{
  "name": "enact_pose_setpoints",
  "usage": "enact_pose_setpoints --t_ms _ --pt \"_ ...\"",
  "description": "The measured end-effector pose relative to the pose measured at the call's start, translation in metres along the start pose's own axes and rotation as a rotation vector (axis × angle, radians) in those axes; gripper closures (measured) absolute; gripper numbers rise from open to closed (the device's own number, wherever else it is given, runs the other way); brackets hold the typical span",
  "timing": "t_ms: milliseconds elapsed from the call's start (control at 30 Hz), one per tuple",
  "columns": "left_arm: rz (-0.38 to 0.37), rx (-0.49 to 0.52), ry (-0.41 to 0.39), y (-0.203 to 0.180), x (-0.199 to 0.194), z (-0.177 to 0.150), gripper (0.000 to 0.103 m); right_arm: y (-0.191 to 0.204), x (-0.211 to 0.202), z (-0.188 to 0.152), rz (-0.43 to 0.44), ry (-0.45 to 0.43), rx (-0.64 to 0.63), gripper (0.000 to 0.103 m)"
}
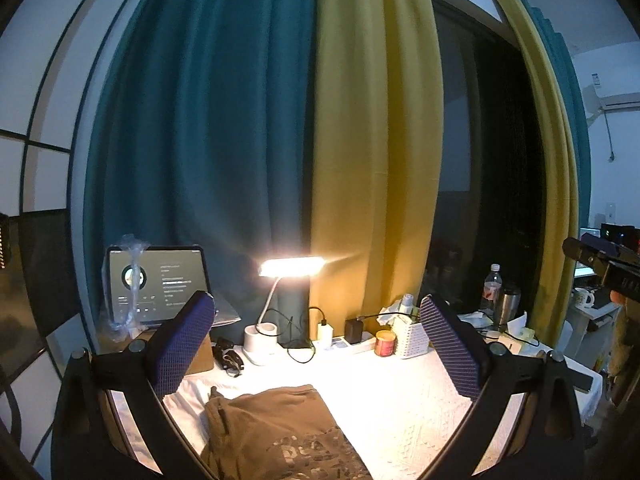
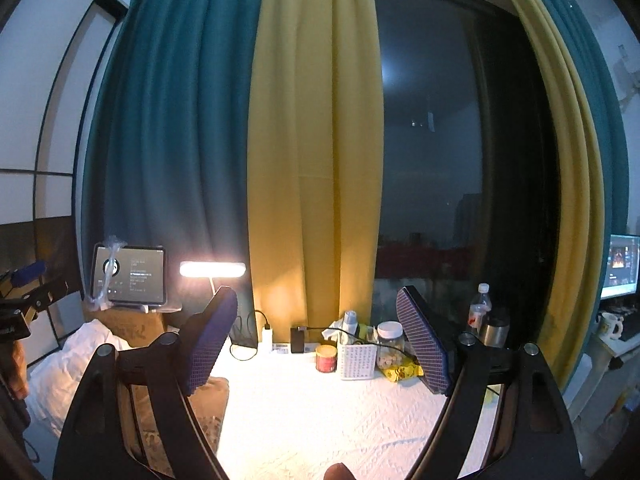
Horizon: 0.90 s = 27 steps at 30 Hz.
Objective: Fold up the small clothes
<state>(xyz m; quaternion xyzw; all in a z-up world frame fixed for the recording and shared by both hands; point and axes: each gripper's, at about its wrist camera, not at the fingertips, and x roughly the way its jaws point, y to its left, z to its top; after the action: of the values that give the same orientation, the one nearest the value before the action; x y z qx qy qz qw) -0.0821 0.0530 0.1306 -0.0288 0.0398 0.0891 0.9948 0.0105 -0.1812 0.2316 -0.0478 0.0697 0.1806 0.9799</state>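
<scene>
- Left wrist view: the left gripper (image 1: 316, 344) hangs above the desk (image 1: 400, 408) with its jaws spread wide and nothing between them.
- A brown garment (image 1: 276, 428) with a faded print lies on the white textured cover, below and slightly left of the midpoint between the jaws, its near part running out of the bottom of the view.
- Beyond the jaws, between them, a lit desk lamp (image 1: 291, 267) stands on a white base, with a charger plug (image 1: 325, 330) and a dark adapter (image 1: 353, 331) to its right.
- A small red jar (image 1: 385, 343) and a white patterned holder (image 1: 412, 340) sit just inside the right jaw.
- Behind the left jaw a tablet (image 1: 158, 284) stands propped, its screen on.
- Past the right jaw a water bottle (image 1: 491, 290) and a steel tumbler (image 1: 507, 304) stand together.
- At the right edge of the view part of the right gripper (image 1: 600, 256) shows.
- Right wrist view: the right gripper (image 2: 316, 340) also has its jaws wide apart and empty, above the white cover.
- The brown garment (image 2: 208, 404) lies under and behind the left jaw, mostly hidden by it.
- Between the jaws stand the red jar (image 2: 326, 358), the white patterned holder (image 2: 357, 360) and a clear jar with a white lid (image 2: 390, 346).
- The lamp (image 2: 212, 269) glows just above the left jaw; the tablet (image 2: 129, 276) is farther left.
- Teal and yellow curtains (image 2: 312, 140) hang behind the desk.
</scene>
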Motion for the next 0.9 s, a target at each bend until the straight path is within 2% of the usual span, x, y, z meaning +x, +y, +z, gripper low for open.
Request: enact_pose_setpoints --t_ms 200,467,900 --pt "0.027 -0.010 0.006 0.011 0.003 -0.003 0.002 0.008 0.012 0.000 0.009 0.011 -0.012 0.019" --pt "0.023 -0.003 0.033 0.014 0.014 -0.010 0.002 0.018 0.029 -0.009 0.023 0.058 -0.027 0.019" --pt "0.026 -0.006 0.053 0.015 0.016 -0.014 0.002 0.018 0.033 -0.012 0.023 0.068 -0.027 0.019"
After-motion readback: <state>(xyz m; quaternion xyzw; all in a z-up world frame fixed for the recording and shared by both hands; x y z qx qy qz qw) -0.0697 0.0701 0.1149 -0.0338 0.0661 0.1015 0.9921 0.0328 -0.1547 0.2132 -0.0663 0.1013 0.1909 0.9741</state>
